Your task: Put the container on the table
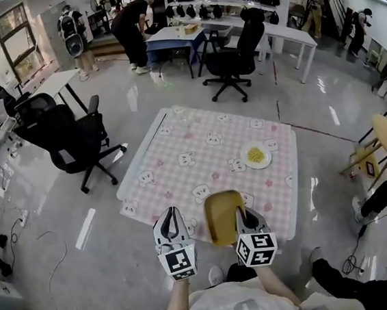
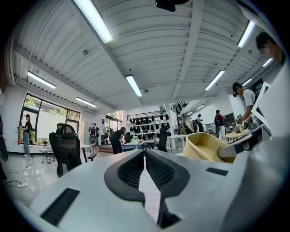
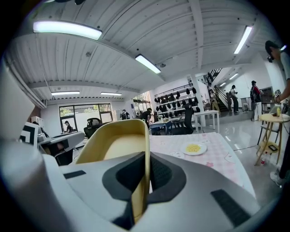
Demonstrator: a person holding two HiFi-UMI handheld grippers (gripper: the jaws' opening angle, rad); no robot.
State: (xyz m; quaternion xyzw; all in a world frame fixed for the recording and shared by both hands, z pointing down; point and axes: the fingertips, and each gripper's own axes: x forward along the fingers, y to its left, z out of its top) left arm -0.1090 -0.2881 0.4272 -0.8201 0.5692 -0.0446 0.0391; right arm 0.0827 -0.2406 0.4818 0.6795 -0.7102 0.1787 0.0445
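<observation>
My right gripper (image 1: 245, 215) is shut on the right wall of a yellow container (image 1: 224, 218), which hangs over the near edge of the table (image 1: 178, 139) with the pink checked cloth. In the right gripper view the container (image 3: 115, 145) stands up between the jaws of that gripper (image 3: 147, 156), its rim pinched by the pads. To the container's left, my left gripper (image 1: 172, 218) is shut with nothing in it. In the left gripper view its fingertips (image 2: 144, 153) meet, and the container (image 2: 204, 146) shows at the right.
A white plate of yellow food (image 1: 255, 156) lies on the table's right side. A black office chair (image 1: 68, 136) stands left of the table, another (image 1: 237, 50) behind it. A wooden stool (image 1: 384, 141) and a seated person are at the right.
</observation>
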